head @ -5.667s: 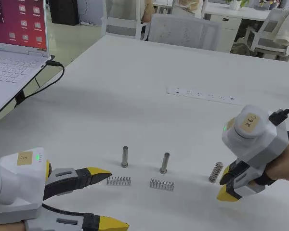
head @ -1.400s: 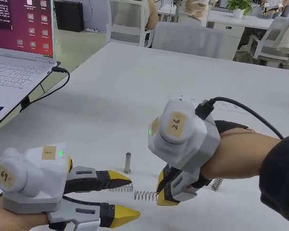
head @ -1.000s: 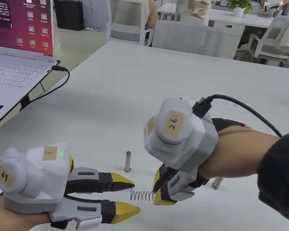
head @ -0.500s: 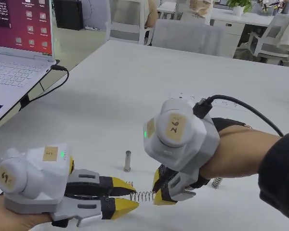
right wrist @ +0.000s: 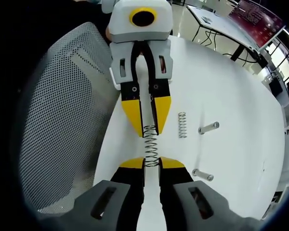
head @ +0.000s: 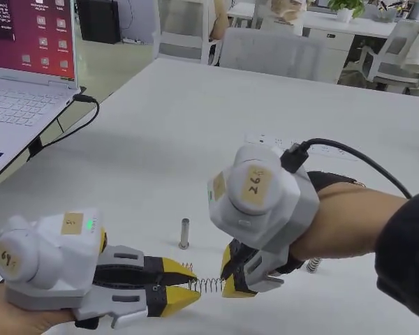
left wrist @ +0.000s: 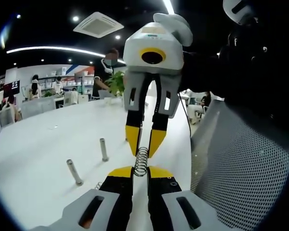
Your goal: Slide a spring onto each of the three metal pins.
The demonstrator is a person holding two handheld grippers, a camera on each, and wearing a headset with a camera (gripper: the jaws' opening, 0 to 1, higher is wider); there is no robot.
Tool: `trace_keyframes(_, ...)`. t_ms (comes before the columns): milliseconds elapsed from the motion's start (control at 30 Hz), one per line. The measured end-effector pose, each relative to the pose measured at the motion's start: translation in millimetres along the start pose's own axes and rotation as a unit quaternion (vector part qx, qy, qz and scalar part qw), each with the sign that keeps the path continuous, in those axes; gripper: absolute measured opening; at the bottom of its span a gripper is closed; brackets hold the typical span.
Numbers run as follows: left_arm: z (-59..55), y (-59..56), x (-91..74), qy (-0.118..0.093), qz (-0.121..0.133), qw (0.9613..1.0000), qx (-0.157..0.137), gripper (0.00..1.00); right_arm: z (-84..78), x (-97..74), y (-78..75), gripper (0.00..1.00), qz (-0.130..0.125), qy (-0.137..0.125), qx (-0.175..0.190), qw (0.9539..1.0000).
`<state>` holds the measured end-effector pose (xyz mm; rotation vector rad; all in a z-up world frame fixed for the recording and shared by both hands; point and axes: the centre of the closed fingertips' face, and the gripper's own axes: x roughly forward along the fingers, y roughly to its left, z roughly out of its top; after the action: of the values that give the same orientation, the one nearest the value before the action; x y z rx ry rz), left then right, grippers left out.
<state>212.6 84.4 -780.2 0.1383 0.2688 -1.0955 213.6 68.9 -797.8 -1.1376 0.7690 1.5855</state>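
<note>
claws: left claw (head: 188, 285) and right claw (head: 228, 285) each pinched shut on one end of the spring (head: 208, 283), held between them | pin (head: 184, 234) just beyond both tips | we judge: free one end; keep coil upright over pin; lower gently

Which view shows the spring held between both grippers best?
Right gripper view: the spring runs full length, unobstructed, against the white table. Left gripper view foreshortens it; head view shows it small.
</note>
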Motion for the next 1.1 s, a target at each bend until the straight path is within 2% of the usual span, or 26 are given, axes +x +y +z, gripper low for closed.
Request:
trace_keyframes(467, 4.6, -1.4, -1.7, -0.01, -0.004, 0.9999, -0.001, 0.02, -3.4, 4.7, 1.6, 0.11, 0.005, -0.003, 0.01, 0.9999)
trace_keyframes(667, 13.6, -5.8, -2.5, -0.025, -0.012, 0.9996, 0.001, 0.02, -5.0, 6.2, 2.3, 0.11, 0.008, -0.006, 0.016, 0.9998)
trace_keyframes(833, 18.8, -4.8, -3.2, -0.033, -0.008, 0.9994, 0.004, 0.02, -4.8, 6.1, 3.6, 0.1, 0.009, -0.007, 0.015, 0.9998)
trace_keyframes(1100, 15.1, -4.5, -2.5, -0.026, -0.005, 0.9997, 0.002, 0.03, -2.1, 2.7, 1.9, 0.09, 0.003, -0.015, 0.017, 0.9997)
